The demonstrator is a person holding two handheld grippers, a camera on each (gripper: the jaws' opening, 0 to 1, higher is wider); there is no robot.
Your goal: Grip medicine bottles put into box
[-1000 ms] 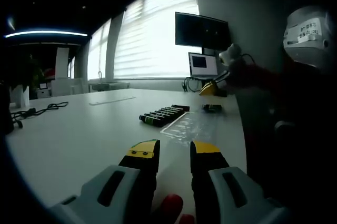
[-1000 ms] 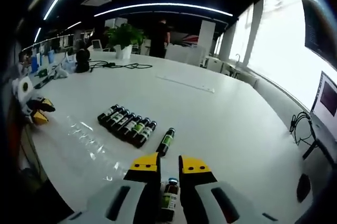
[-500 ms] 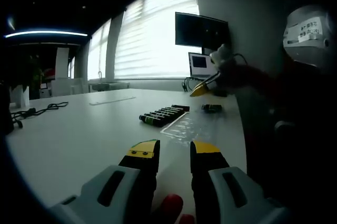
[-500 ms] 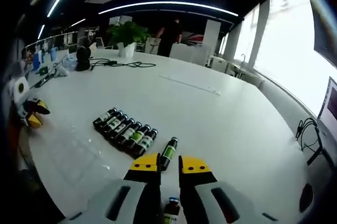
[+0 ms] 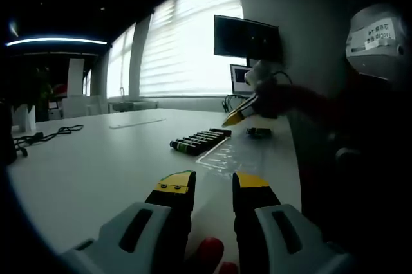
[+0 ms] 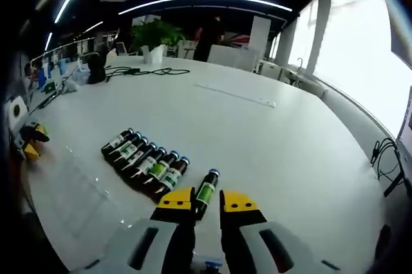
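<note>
Several dark medicine bottles (image 6: 143, 162) with green and white labels lie side by side in a row on the white table (image 6: 270, 139). One more bottle (image 6: 205, 191) lies alone just ahead of my right gripper (image 6: 207, 200), its near end between the slightly parted yellow tips. Another bottle (image 6: 205, 263) peeks out low between the jaws. The left gripper view has the row (image 5: 199, 140), a lone bottle (image 5: 259, 132), a clear plastic box (image 5: 232, 153) and the right gripper (image 5: 237, 114) hovering above them. My left gripper (image 5: 214, 184) rests open, nothing in it.
A monitor (image 5: 247, 38) and a laptop (image 5: 248, 80) stand by the blinds at the table's far side. Black cables (image 6: 138, 73) and a potted plant (image 6: 153, 35) sit far across the table. The clear box (image 6: 84, 187) lies left of the row, near the left gripper (image 6: 27, 143).
My right gripper has moved forward and down toward the lone bottle; the bottle low between its jaws slid to the view's bottom edge. My left gripper has stayed still.
</note>
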